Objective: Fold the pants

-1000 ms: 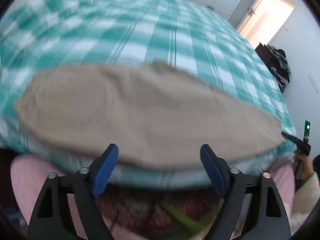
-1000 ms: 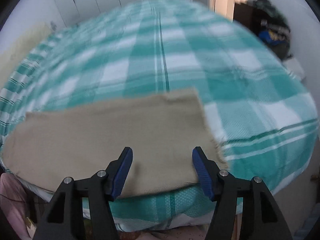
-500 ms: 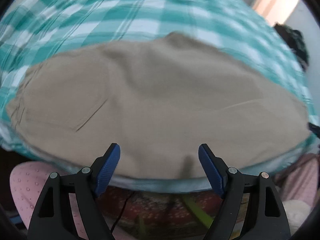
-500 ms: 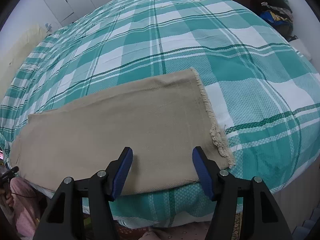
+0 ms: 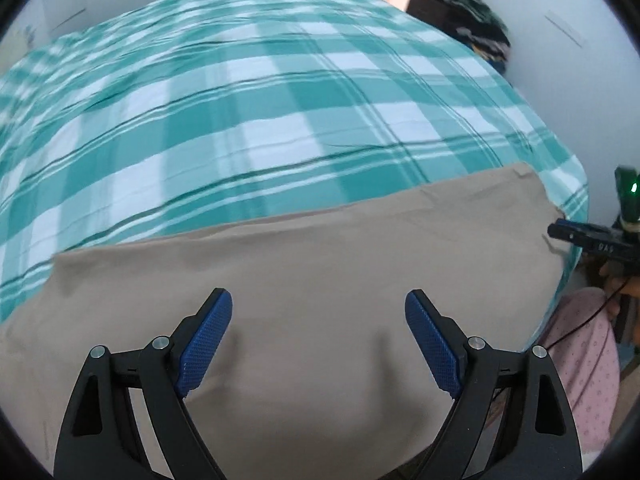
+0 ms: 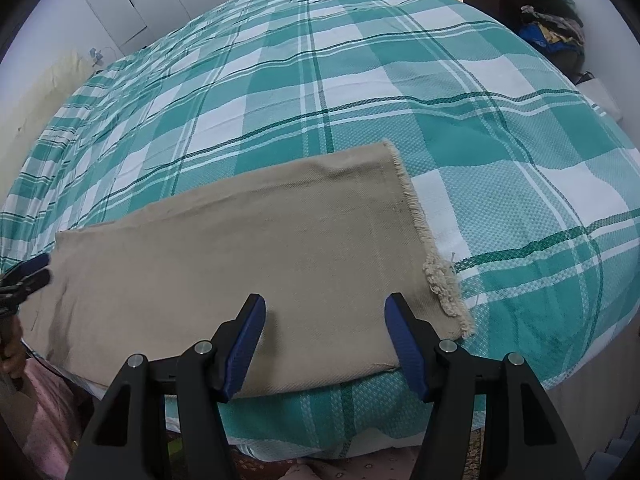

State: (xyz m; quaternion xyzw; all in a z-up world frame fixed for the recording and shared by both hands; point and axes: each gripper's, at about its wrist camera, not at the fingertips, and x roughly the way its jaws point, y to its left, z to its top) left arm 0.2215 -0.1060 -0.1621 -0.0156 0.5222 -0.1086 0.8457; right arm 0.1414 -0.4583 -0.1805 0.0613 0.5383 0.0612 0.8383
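Tan pants [image 5: 312,280] lie flat along the near edge of a bed, both legs stacked. In the right wrist view the pants [image 6: 240,248] end in a frayed hem [image 6: 436,268] at the right. My left gripper [image 5: 318,344] is open and empty, hovering low over the waist end. My right gripper [image 6: 324,340] is open and empty, just above the near edge of the leg end. Each gripper shows at the edge of the other's view, the right one in the left wrist view [image 5: 588,238] and the left one in the right wrist view [image 6: 28,276].
The bed carries a teal and white checked cover [image 6: 360,92]. White wardrobe doors [image 6: 132,0] stand behind it. A dark dresser with piled clothes [image 6: 548,20] stands at the far right. The person's pink clothing [image 5: 580,352] is at the bed's near edge.
The left gripper has moved forward over the pants and turned right, so the cloth now lies under its fingers. The right gripper has barely moved.
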